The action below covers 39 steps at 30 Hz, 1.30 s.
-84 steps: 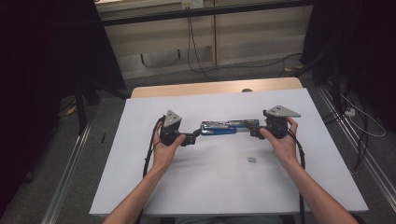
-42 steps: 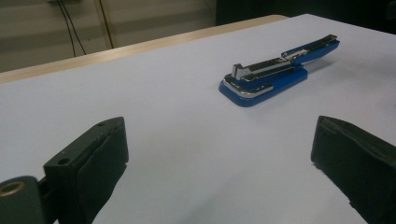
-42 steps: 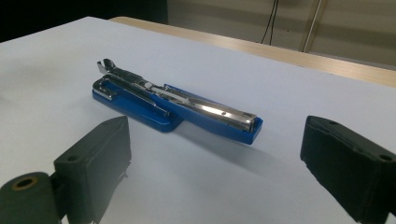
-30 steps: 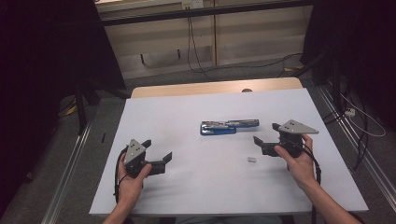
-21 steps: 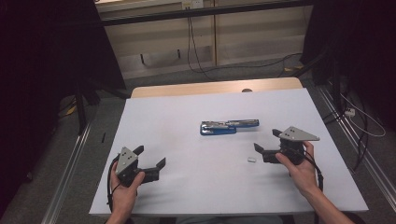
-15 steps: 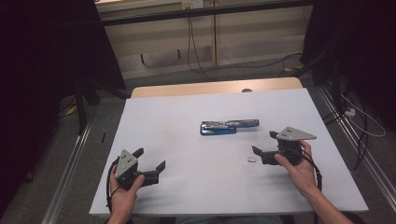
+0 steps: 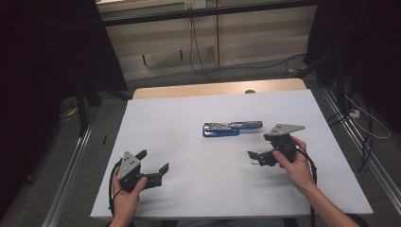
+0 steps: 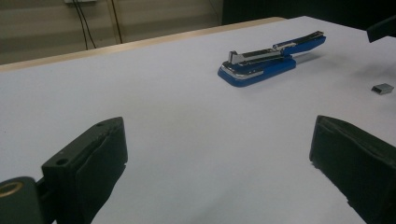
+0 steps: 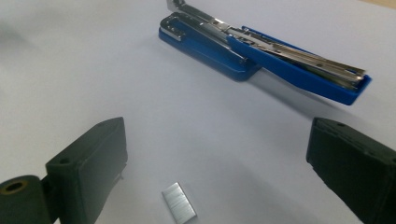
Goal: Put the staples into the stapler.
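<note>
A blue stapler (image 7: 231, 128) lies swung open flat at the middle of the white table (image 7: 179, 118); it also appears as the stapler (image 8: 271, 58) and the stapler (image 9: 261, 51). A small silver strip of staples (image 9: 178, 206) rests on the table between and just in front of my right gripper's jaws, and is the staple strip (image 8: 382, 88) at the far right. My right gripper (image 7: 254, 159) is open just right of centre, aimed at the stapler; right gripper (image 9: 215, 135) holds nothing. My left gripper (image 7: 152, 161) is open and empty near the table's front left, left gripper (image 8: 215, 135).
A wooden strip (image 7: 213, 89) runs along the table's far edge. Metal rails (image 7: 71, 161) flank the table. Cables (image 7: 364, 127) lie on the floor to the right. Bare white surface stretches between the two grippers.
Both grippers came away from the stapler, which stayed put. The left one pulled back to the front left; the right one drew back, then shifted left over the staple strip.
</note>
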Motion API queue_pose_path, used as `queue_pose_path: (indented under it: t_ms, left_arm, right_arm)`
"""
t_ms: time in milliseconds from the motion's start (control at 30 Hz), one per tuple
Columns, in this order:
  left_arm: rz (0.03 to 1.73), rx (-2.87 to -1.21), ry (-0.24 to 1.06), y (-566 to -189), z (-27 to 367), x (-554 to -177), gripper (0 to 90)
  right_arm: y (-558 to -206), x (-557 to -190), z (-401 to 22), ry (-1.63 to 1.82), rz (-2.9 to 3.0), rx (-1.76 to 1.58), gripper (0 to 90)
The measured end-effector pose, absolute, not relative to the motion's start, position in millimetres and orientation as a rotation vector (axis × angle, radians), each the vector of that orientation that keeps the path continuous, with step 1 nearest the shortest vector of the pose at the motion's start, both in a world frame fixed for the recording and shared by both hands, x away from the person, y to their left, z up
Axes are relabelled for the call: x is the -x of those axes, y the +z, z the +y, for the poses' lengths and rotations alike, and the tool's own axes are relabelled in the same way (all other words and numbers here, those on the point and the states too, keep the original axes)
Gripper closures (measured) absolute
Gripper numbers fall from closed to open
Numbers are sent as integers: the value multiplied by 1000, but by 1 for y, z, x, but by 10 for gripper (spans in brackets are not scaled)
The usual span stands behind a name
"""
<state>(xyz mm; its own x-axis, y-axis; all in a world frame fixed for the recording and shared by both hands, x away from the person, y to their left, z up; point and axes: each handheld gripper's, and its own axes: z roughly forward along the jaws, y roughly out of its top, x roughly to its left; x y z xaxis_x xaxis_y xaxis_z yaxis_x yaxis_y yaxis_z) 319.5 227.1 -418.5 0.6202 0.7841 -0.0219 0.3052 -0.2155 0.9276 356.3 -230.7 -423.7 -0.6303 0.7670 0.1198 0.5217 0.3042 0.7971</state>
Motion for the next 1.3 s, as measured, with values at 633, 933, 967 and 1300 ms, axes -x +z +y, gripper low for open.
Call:
queue_pose_path:
  t_ms: [633, 933, 967, 1300]
  left_arm:
    - [895, -1799, 570, -417, 223, -315, 42]
    - [886, -1818, 561, -418, 220, -314, 42]
    - [888, -1816, 557, -419, 220, -315, 42]
    - [886, -1827, 555, -420, 218, -318, 42]
  right_arm:
    - [-428, -364, -224, 1102, 2539, -1116, 84]
    - [-429, -366, -220, 1069, 2629, -1021, 167]
    - [-429, -366, -219, 1056, 2640, -1017, 183]
    - [-422, -377, -224, 988, 2686, -995, 347]
